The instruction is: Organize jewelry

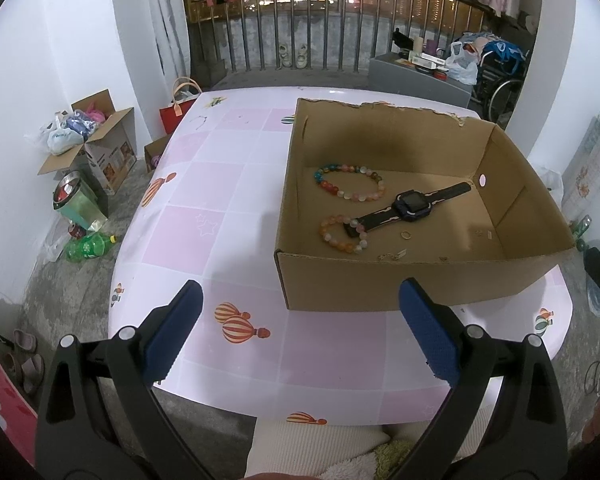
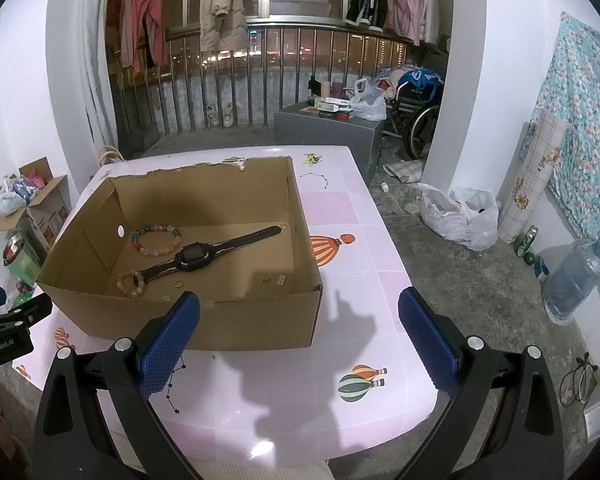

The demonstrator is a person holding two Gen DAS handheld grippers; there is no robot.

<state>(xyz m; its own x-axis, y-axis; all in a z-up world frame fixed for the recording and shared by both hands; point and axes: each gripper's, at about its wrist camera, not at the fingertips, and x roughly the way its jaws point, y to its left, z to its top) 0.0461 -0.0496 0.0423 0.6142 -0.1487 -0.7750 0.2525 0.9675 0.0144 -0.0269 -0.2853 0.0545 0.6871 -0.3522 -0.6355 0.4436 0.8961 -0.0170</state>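
Observation:
An open cardboard box (image 1: 404,284) (image 2: 256,324) sits on the pink checked table. Inside lie a multicoloured bead bracelet (image 1: 350,182) (image 2: 156,239), an orange-pink bead bracelet (image 1: 344,234) (image 2: 131,282), a dark smartwatch (image 1: 410,205) (image 2: 212,254), a small gold ring (image 1: 406,235) (image 2: 178,283) and a thin chain (image 1: 392,256). My left gripper (image 1: 300,312) hovers open over the table's near edge, in front of the box's left corner. My right gripper (image 2: 300,320) is open near the box's front right corner, holding nothing.
The table (image 1: 220,184) (image 2: 352,208) has balloon prints. On the floor to the left are cardboard boxes (image 1: 104,148), a bin and bottles (image 1: 90,246). To the right are plastic bags (image 2: 460,216), a water jug (image 2: 572,280) and a wheelchair (image 2: 420,120).

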